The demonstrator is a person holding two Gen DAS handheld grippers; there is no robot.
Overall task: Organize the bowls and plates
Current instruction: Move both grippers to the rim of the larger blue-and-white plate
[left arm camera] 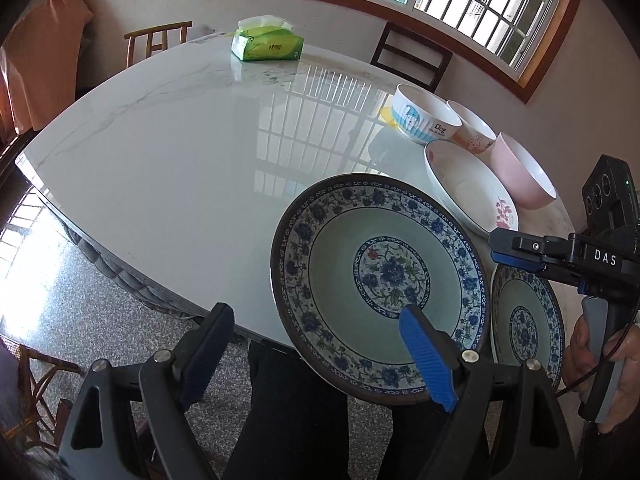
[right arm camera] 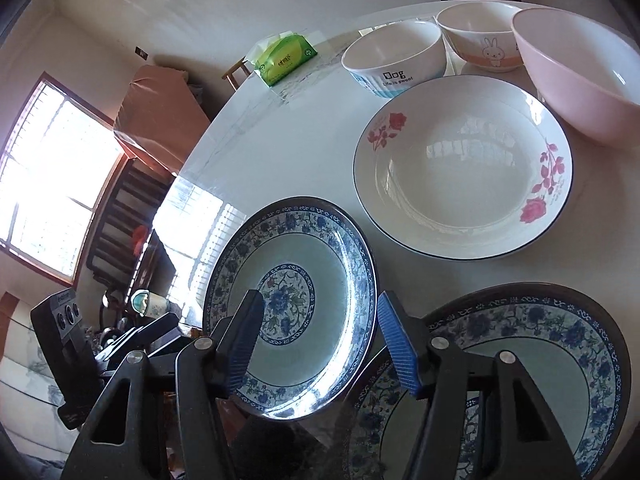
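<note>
A blue-and-white floral plate is tilted up at the table's near edge, overhanging it. A second matching plate lies flat to its right. My left gripper is open, its right finger in front of the tilted plate's lower rim. My right gripper is open, its fingers on either side of the tilted plate's rim; it also shows in the left wrist view. Behind stand a white rose plate, a "Dog" bowl, a rabbit bowl and a pink bowl.
The white marble table holds a green tissue pack at its far side. Wooden chairs stand behind the table, below a window. A person's dark-trousered legs stand at the near edge.
</note>
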